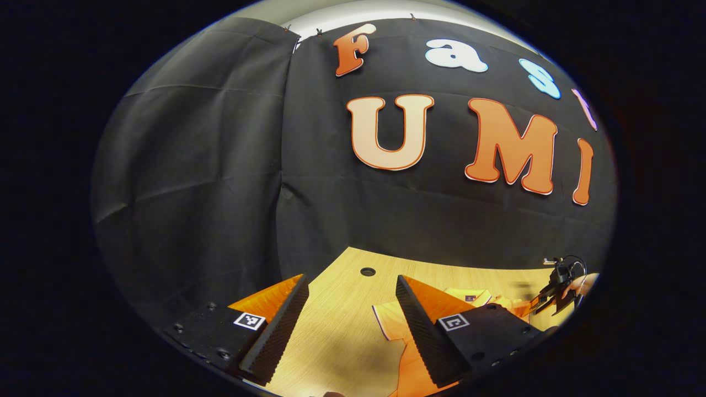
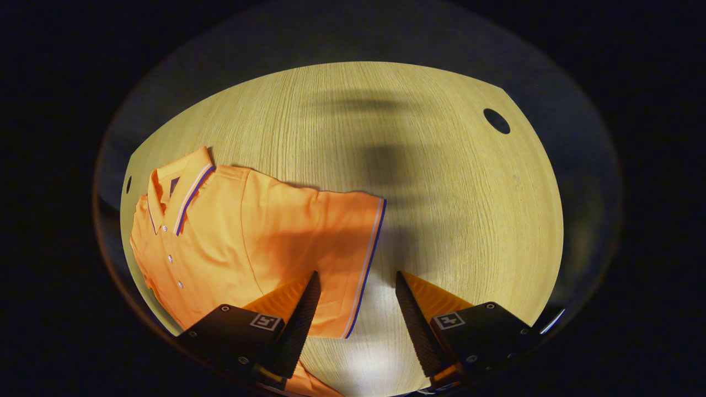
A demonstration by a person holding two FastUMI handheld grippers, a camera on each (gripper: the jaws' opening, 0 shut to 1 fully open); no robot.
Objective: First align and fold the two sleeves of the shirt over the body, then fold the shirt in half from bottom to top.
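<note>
1. One orange polo shirt (image 2: 248, 242) lies flat on one light wooden table (image 2: 452, 220), seen from above in the right gripper view; its collar (image 2: 176, 198) points toward the upper left of that view and one short sleeve (image 2: 342, 248) is spread out sideways, its striped cuff (image 2: 367, 264) running just ahead of the fingers.

2. The right gripper (image 2: 356, 309) hangs over the sleeve with its jaws apart and nothing between them (one finger sits above the orange fabric, the other above bare wood).

3. Three small buttons (image 2: 170, 258) are countable on the placket below the collar.

4. Two round holes are cut in the tabletop, one (image 2: 496, 121) at the far right and one at the left edge.

5. In the left gripper view, the left gripper (image 1: 350, 320) is held low over the table (image 1: 342, 342), tilted toward the booth's black cloth wall (image 1: 220, 165), jaws spread wide and empty.

6. Part of the shirt (image 1: 394, 322) shows by its right finger; farther right, the other gripper and the hand (image 1: 582, 284) holding it appear at the table's edge.
</note>
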